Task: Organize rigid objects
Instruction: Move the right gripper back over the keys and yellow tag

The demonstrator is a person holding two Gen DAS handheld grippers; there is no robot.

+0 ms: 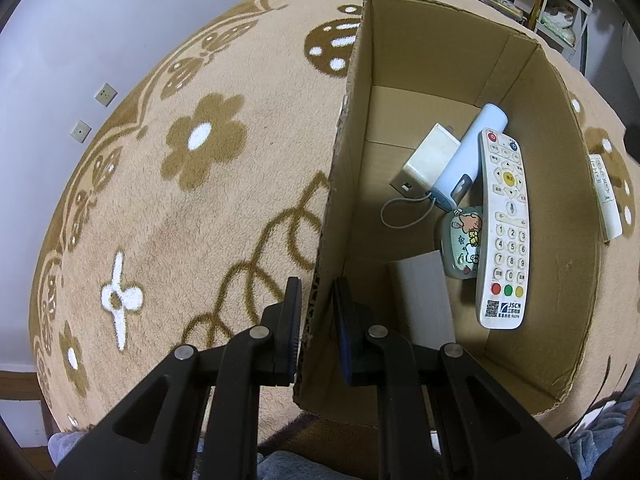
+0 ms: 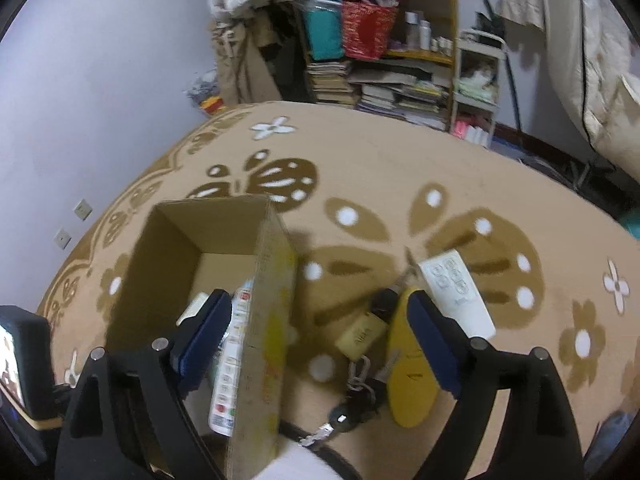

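1. While lying on the tan plush carpet with brown flower and butterfly patterns (image 1: 168,216), the open brown cardboard box (image 1: 440,60) is being pinched at its near wall by the left gripper (image 1: 316,304), whose jaws are pressing on the cardboard edge.
2. Resting inside the box: a long white remote control with coloured buttons (image 1: 505,232), a pale blue cylinder (image 1: 472,152), a cream rectangular charger with a grey cable (image 1: 430,156), and a small clear case with cartoon stickers (image 1: 464,244).
3. The right gripper (image 2: 316,320) is hanging over the box's right wall, jaws spread wide, nothing between the pads.
4. Lying on the carpet beside the box: a brass padlock with keys (image 2: 362,334), a yellow-handled tool (image 2: 408,376), and a second white remote (image 2: 456,292).
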